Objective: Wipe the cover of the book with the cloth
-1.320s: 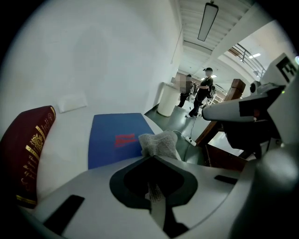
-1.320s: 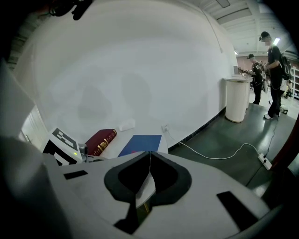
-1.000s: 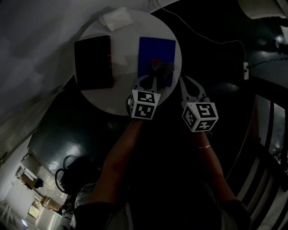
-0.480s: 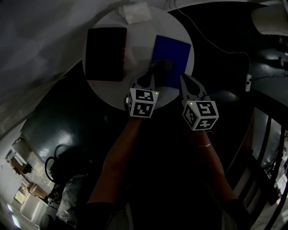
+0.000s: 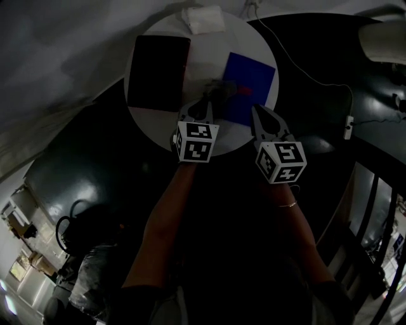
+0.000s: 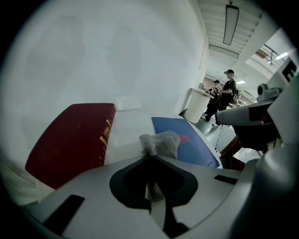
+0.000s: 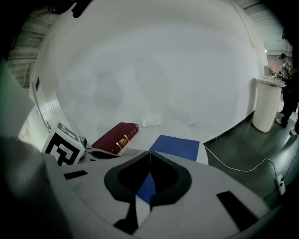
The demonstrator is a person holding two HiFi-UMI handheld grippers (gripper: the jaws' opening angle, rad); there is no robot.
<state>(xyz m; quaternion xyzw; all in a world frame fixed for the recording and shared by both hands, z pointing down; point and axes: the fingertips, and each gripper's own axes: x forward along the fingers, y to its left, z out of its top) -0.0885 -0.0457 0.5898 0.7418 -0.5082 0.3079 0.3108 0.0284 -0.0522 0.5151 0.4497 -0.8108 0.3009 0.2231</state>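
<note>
Table (image 5: pixel 204 56), round and white, carries a red book (image 5: pixel 157 71) at 9 o'clock, the blue book (image 5: pixel 255 81) at 3 and a folded white wad (image 5: pixel 203 19) at 12. Our left gripper (image 6: pixel 152 157) pinches the cloth (image 6: pixel 161 142), bunched at the blue book's left edge; we cannot tell whether it touches the cover. Our right gripper (image 7: pixel 149 152), jaws pressed together on nothing, hangs at 5 o'clock by the rim.

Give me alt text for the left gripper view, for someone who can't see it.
The left tool is shut on a bunched white mesh cloth over a white round table, with a flat blue book just beyond it to the right. A thick dark red book with gold spine lettering lies to the left.
</note>
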